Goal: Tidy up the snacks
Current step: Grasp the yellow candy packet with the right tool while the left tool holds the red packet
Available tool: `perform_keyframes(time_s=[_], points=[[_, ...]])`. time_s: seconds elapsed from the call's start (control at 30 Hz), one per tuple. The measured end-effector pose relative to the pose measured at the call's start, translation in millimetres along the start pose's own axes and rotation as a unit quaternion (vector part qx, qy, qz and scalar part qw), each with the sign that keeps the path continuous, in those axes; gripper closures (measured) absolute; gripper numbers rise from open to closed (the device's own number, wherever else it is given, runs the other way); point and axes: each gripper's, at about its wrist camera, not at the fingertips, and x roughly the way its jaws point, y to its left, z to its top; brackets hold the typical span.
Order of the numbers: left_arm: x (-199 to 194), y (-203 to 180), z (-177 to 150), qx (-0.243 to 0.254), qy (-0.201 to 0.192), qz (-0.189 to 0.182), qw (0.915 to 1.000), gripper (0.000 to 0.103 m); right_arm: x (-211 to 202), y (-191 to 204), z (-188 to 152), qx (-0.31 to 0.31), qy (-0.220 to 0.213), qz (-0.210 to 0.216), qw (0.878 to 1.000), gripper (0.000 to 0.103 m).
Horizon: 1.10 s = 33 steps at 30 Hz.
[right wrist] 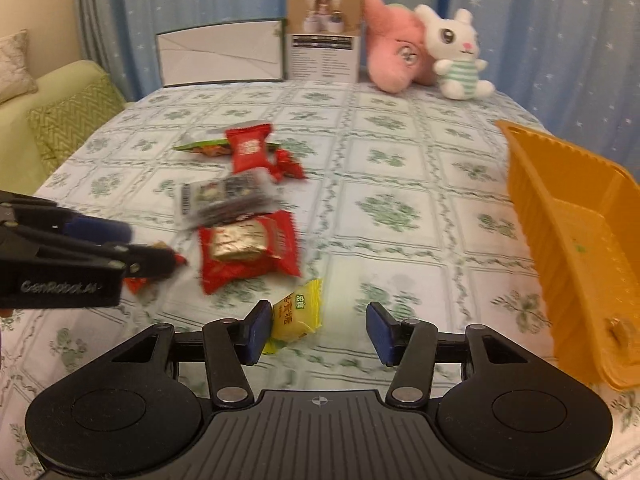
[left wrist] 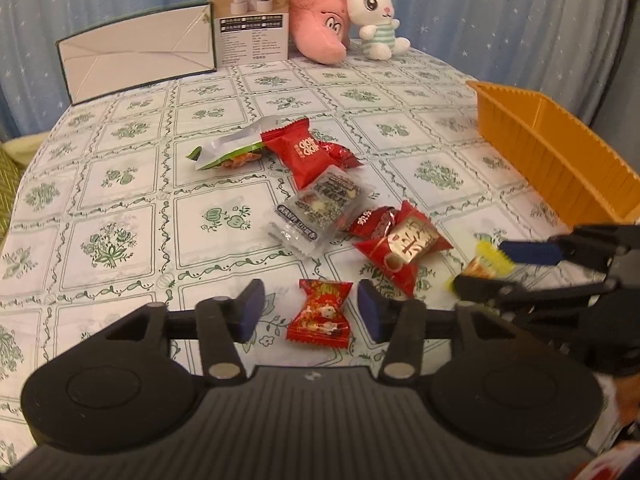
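Several wrapped snacks lie in a loose row on the floral tablecloth. In the left wrist view my left gripper (left wrist: pixel 311 310) is open, its jaws either side of a small red candy (left wrist: pixel 320 314). Beyond it lie a red-gold pack (left wrist: pixel 402 246), a clear dark pack (left wrist: pixel 320 208), a red pack (left wrist: pixel 300 152) and a green-clear pack (left wrist: pixel 230 148). My right gripper (right wrist: pixel 318 326) is open; a yellow snack (right wrist: pixel 296 314) lies by its left pad. The same gripper (left wrist: pixel 486 270) shows at the right of the left wrist view, around the yellow snack (left wrist: pixel 490 262). An orange basket (right wrist: pixel 576 240) stands at right.
A white-green box (left wrist: pixel 140 54), a printed carton (left wrist: pixel 252 16), a pink plush (left wrist: pixel 320 28) and a white rabbit plush (left wrist: pixel 376 16) stand along the table's far edge before a blue curtain. A green sofa (right wrist: pixel 60 120) is at left.
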Motion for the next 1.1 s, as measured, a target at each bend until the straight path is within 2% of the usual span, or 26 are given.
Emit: perform_keyframes(time_s=[0.07, 0.17, 0.23, 0.33, 0.37, 0.47, 0.6, 0.73, 0.9, 0.97, 1.0, 1.07, 1.1], points=[[0.5, -2.3, -1.0, 0.014, 0.001, 0.001, 0.9999, 0.049, -3.0, -5.9, -0.2, 0.006, 0.001, -0.008, 1.000, 0.051], [4.7, -3.7, -2.0, 0.023, 0.009, 0.002, 0.9997, 0.048, -10.5, -12.3, -1.5, 0.013, -0.005, -0.024, 1.000, 0.051], [4.4, -4.3, -3.0, 0.024, 0.009, -0.004, 0.9997, 0.049, -15.6, -15.2, -3.5, 0.018, -0.004, -0.019, 1.000, 0.051], [3.9, -6.5, -3.9, 0.024, 0.012, -0.008, 0.9996, 0.056, -20.7, -16.8, -10.2, 0.019, 0.000, -0.017, 1.000, 0.051], [4.5, -7.8, -4.5, 0.024, 0.016, -0.009, 0.9995, 0.063, -20.5, -16.5, -11.9, 0.016, 0.002, -0.016, 1.000, 0.051], [3.8, -13.4, -5.7, 0.028, 0.017, -0.003, 0.9995, 0.072, -16.7, -15.0, -12.7, 0.002, 0.005, -0.012, 1.000, 0.050], [3.1, -20.3, -7.0, 0.033, 0.015, -0.008, 0.9993, 0.074, -16.7, -9.4, -14.3, -0.006, 0.015, 0.011, 1.000, 0.051], [2.8, -20.9, -7.6, 0.029, 0.013, -0.007, 0.9995, 0.074, -17.7, -10.2, -16.2, -0.014, 0.010, -0.014, 1.000, 0.050], [2.3, -18.5, -8.2, 0.018, 0.008, -0.009, 0.9998, 0.074, -17.2, -27.8, -13.5, 0.023, 0.004, -0.047, 0.999, 0.050], [2.0, -17.0, -8.6, 0.012, 0.006, -0.017, 0.9998, 0.066, -19.1, -28.1, -12.5, 0.026, -0.001, -0.038, 0.999, 0.050], [2.2, -17.0, -8.7, 0.008, 0.005, -0.019, 0.9998, 0.056, -19.0, -26.3, -11.8, 0.020, -0.005, -0.034, 0.999, 0.050], [2.8, -18.1, -9.0, 0.010, 0.004, -0.012, 0.9999, 0.048, -17.2, -23.0, -10.6, 0.012, -0.012, -0.024, 1.000, 0.050], [3.0, -18.4, -9.2, 0.012, 0.004, -0.008, 0.9999, 0.048, -14.7, -22.6, -9.6, 0.016, -0.013, -0.019, 1.000, 0.050]])
